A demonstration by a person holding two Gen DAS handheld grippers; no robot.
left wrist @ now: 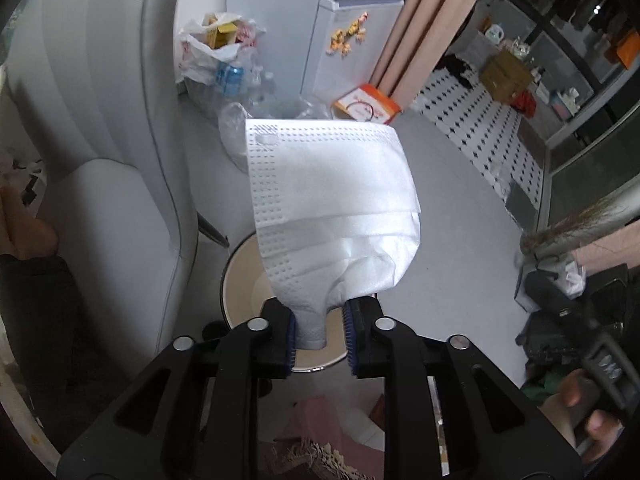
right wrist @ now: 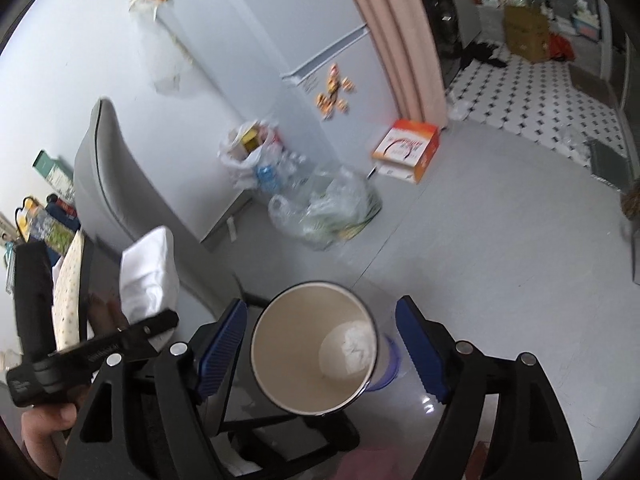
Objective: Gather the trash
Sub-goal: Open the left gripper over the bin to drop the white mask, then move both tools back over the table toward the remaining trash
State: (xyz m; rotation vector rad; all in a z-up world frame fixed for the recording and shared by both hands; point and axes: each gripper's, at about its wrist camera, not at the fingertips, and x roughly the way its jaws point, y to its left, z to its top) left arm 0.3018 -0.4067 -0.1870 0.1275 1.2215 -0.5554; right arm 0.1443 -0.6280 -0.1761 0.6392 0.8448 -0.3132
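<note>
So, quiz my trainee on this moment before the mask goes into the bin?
1. True or false: the right gripper is clamped on the bin.
2. What sits between the pads of the left gripper? A) a plastic bottle B) a white face mask C) an orange box
3. In a few words: what already lies at the bottom of the bin?

Key
1. False: its jaws stand open on either side of the bin's rim.
2. B.
3. A crumpled white scrap.
</note>
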